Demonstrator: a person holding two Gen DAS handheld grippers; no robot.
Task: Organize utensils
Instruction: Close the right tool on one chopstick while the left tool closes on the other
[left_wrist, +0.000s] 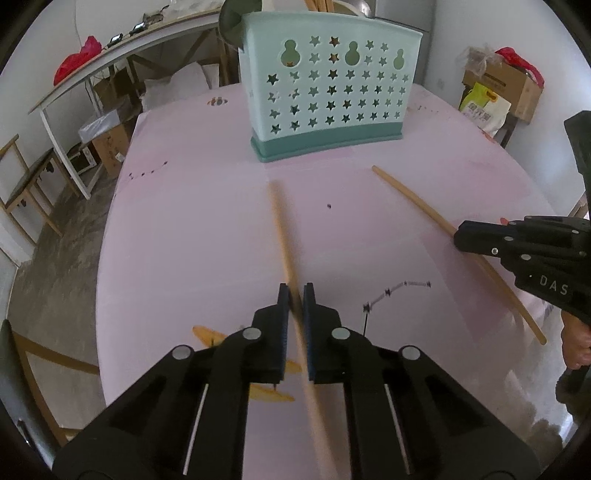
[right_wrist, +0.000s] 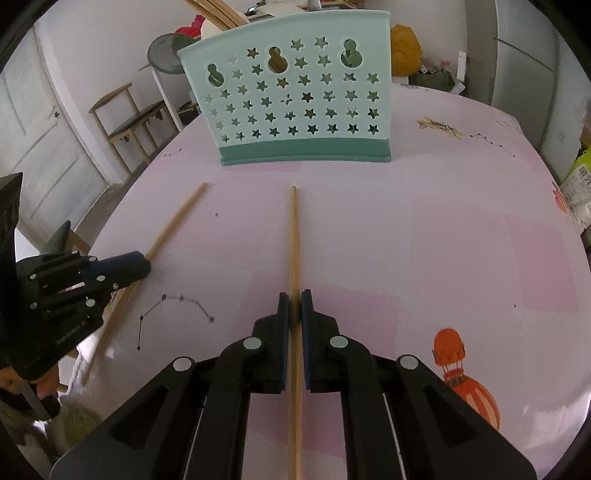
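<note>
1. Pale wood, thin and round, makes up both chopsticks; each is a long plain stick with no visible markings.
2. Left gripper (left_wrist: 294, 295) is clenched on the left chopstick (left_wrist: 282, 229); the stick runs between its blue pads, tip angled toward the utensil holder (left_wrist: 328, 92), and looks blurred in the left wrist view.
3. Right gripper (right_wrist: 294, 299) is clenched on the right chopstick (right_wrist: 294, 236); the stick passes straight between the pads, its far tip just short of the holder's dark teal base.
4. In the left wrist view the right gripper grips its stick near mid-length, both ends sticking out.
5. Utensil holder: mint green plastic, curved wall pierced with rows of star cut-outs and three gourd-shaped holes; it stands upright on the pink tabletop (right_wrist: 443, 240); more wooden sticks poke from its top.
6. Tabletop print shows constellation lines and an orange hot-air balloon (right_wrist: 461, 373).
</note>
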